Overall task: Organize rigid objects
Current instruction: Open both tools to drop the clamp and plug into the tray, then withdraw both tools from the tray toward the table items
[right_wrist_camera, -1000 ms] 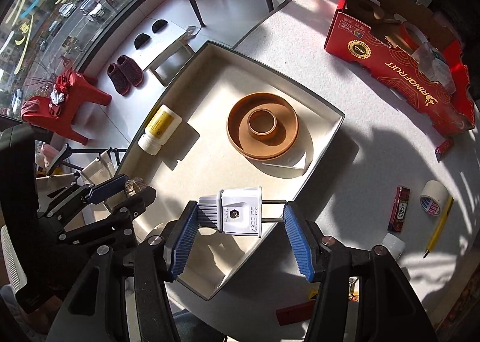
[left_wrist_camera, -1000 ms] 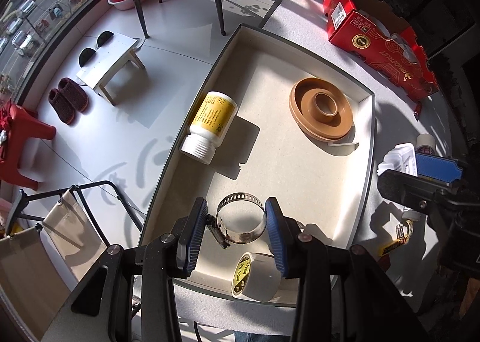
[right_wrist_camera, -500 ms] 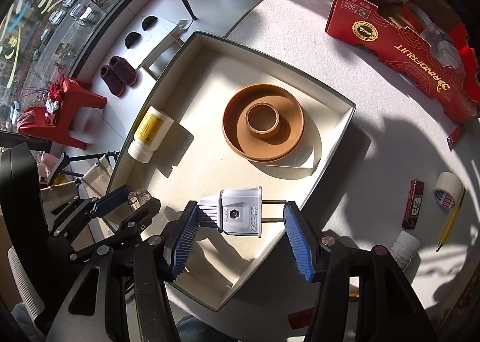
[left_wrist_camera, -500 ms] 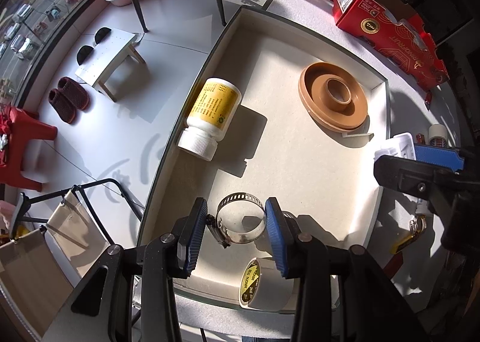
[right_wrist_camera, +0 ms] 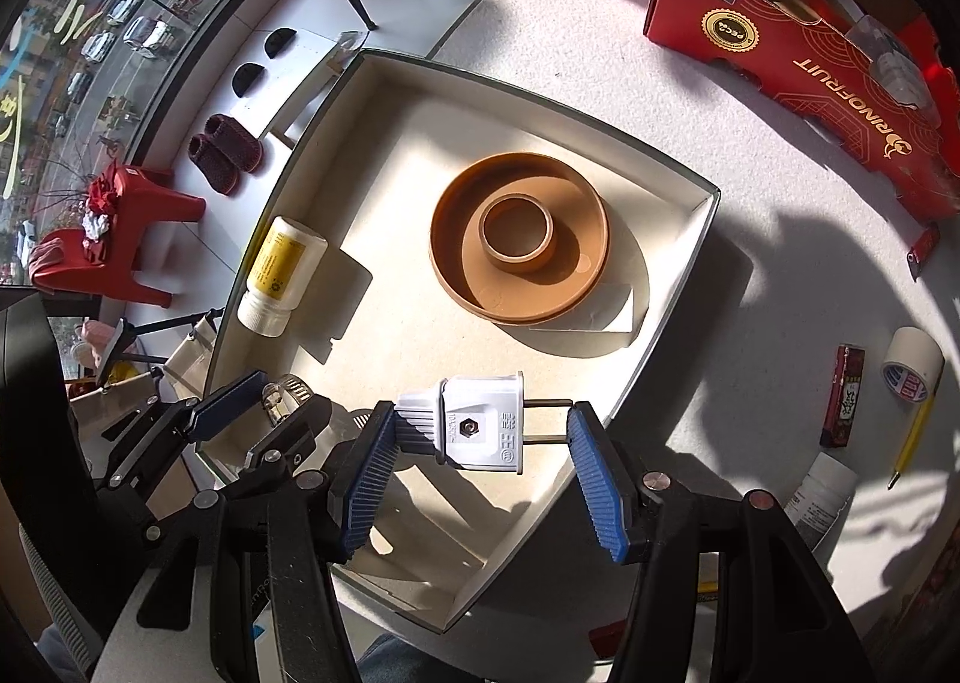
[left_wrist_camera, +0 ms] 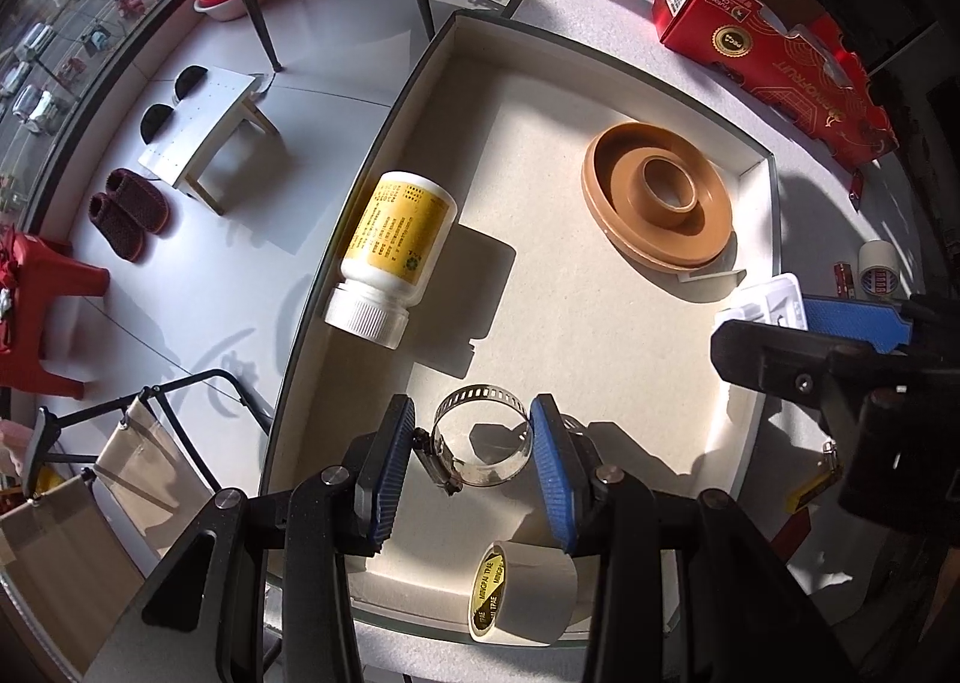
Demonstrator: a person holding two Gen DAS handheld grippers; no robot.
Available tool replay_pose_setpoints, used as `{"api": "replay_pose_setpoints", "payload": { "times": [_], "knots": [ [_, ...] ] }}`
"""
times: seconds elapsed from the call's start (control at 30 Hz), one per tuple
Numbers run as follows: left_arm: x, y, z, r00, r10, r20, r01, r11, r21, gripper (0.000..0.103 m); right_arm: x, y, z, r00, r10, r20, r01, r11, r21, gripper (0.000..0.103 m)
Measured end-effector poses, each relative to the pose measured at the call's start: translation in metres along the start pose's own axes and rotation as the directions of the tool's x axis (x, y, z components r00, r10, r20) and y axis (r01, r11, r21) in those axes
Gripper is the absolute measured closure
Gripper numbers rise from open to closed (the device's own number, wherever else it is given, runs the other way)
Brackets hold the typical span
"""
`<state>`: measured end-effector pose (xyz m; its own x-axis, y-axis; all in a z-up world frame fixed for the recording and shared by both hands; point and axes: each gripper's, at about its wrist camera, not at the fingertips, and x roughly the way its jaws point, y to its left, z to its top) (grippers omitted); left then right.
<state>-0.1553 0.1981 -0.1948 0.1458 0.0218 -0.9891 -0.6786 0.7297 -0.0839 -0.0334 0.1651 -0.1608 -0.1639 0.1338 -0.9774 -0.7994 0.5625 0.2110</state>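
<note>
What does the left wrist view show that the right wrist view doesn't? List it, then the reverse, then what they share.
Left wrist only: the masking tape roll at the tray's near edge, below the left gripper.

Right wrist only: the plug's full body and prongs in the right gripper, the yellow pencil.

Both: tray, pill bottle, brown plastic ring, hose clamp, red carton.

We note two matching grippers: left gripper point(left_wrist_camera: 473, 464) and right gripper point(right_wrist_camera: 480, 470). Each has matte black angular arms, silver round screw heads at the pivots, and flat blue pads point(right_wrist_camera: 366, 479) ribbed crosswise. The fingers taper forward from wide black frames. No cables or sleeves are visible.
</note>
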Motion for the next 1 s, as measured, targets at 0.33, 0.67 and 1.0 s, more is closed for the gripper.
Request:
{"api": "replay_pose_setpoints", "payload": {
  "times": [0.33, 0.67, 1.0],
  "knots": [
    [0.010, -0.004, 0.003, 0.999, 0.031, -0.021, -0.030, 0.999, 0.025, 0.059, 0.016, -0.001, 0.003, 1.000, 0.008, -0.022, -0.007, 1.000, 0.020, 0.044],
    [0.006, -0.004, 0.003, 0.999, 0.021, -0.030, -0.021, 1.000, 0.007, 0.005, 0.004, -0.002, -0.005, 1.000, -0.015, 0.024, 0.014, 1.000, 0.018, 0.011],
    [0.000, -0.011, -0.007, 0.998, 0.045, -0.043, -0.044, 0.999, 0.027, 0.000, -0.010, -0.024, -0.035, 1.000, -0.014, 0.024, 0.012, 0.996, 0.089, 0.011]
  ]
}}
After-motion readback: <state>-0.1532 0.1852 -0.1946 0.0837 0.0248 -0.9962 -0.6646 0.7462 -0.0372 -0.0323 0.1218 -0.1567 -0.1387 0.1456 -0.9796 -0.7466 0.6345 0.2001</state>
